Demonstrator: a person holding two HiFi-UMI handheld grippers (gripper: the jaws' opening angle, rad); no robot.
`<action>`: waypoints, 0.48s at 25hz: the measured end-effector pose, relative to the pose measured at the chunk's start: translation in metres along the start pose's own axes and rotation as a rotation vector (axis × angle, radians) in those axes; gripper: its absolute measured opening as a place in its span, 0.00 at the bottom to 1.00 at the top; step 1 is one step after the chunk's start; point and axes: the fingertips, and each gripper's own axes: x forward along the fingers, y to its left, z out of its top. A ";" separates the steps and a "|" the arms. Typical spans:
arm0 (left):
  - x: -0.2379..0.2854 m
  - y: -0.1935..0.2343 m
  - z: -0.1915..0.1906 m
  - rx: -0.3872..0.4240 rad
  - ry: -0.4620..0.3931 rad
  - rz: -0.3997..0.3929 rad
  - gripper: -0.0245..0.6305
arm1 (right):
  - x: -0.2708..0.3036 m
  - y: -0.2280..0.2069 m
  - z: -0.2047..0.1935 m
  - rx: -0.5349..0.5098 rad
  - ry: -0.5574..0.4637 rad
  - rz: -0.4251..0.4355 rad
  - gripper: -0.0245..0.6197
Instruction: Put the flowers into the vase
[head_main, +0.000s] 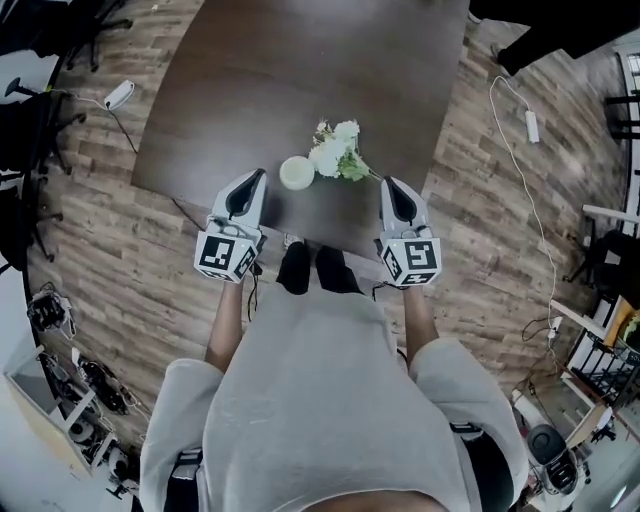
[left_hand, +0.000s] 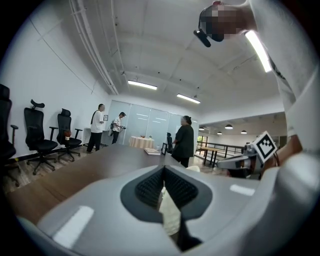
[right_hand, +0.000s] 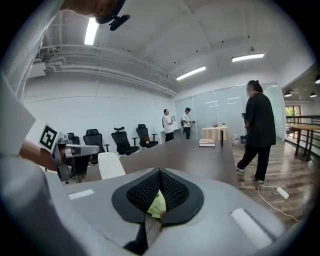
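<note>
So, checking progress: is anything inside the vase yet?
No stems rise from the vase; the flowers lie beside it on the table. Its inside is a pale blur from above, so its bottom cannot be seen.

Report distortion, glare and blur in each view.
Head view: fisheye bows the table edges; white flowers nearly washed out. Left gripper view: dark round vignette, ceiling light glares. Right gripper view: same vignette, near foreground soft.

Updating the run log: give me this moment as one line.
left hand-held gripper: shut, empty | right hand-held gripper: shut, empty | flowers: on table beside vase, not in it
</note>
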 end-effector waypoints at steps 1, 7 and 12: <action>0.001 0.002 -0.004 0.001 0.004 0.002 0.05 | 0.002 0.000 -0.003 0.002 0.002 0.003 0.04; -0.003 0.000 -0.018 -0.019 0.013 0.013 0.05 | 0.001 0.003 -0.020 -0.082 0.040 0.014 0.04; -0.008 0.000 -0.021 -0.036 0.011 0.022 0.05 | 0.010 0.019 -0.045 -0.658 0.185 -0.010 0.04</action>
